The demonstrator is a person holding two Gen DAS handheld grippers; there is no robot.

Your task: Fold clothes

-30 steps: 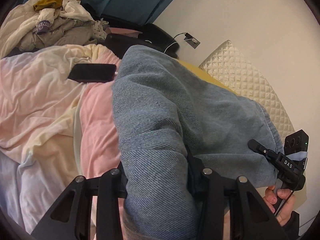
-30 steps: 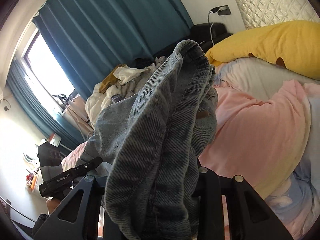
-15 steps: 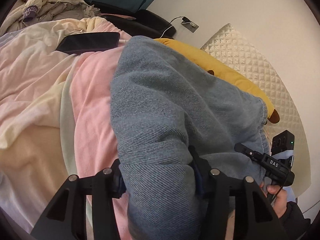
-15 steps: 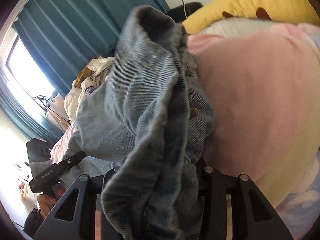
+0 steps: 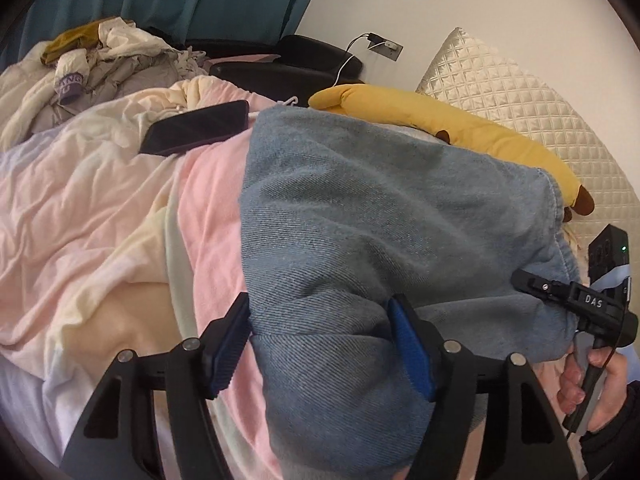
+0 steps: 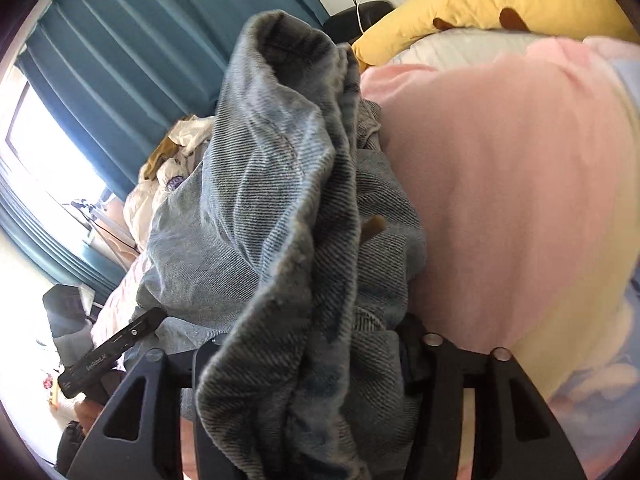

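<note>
A folded blue denim garment [image 5: 380, 216] lies on the bed, reaching towards the yellow pillow. My left gripper [image 5: 320, 344] straddles its near edge with the jaws spread and the blue pads [image 5: 230, 344] apart from the cloth on the left side. My right gripper [image 6: 304, 360] is buried in a bunched fold of the same denim [image 6: 288, 184], its fingertips hidden. The right gripper also shows in the left wrist view [image 5: 576, 300] at the garment's right edge, held by a hand. The left gripper shows at lower left of the right wrist view [image 6: 108, 352].
A pink, yellow and lilac duvet [image 5: 100, 208] covers the bed. A black phone [image 5: 196, 128] lies on it beyond the denim. A yellow banana-shaped pillow [image 5: 448, 124] and quilted headboard [image 5: 520, 100] are at the right. A pile of clothes [image 5: 88, 64] sits far left by teal curtains.
My left gripper's jaws have opened off the denim; the blue pads now show. The garment has been lowered onto the duvet. The right gripper stays wrapped in cloth.
</note>
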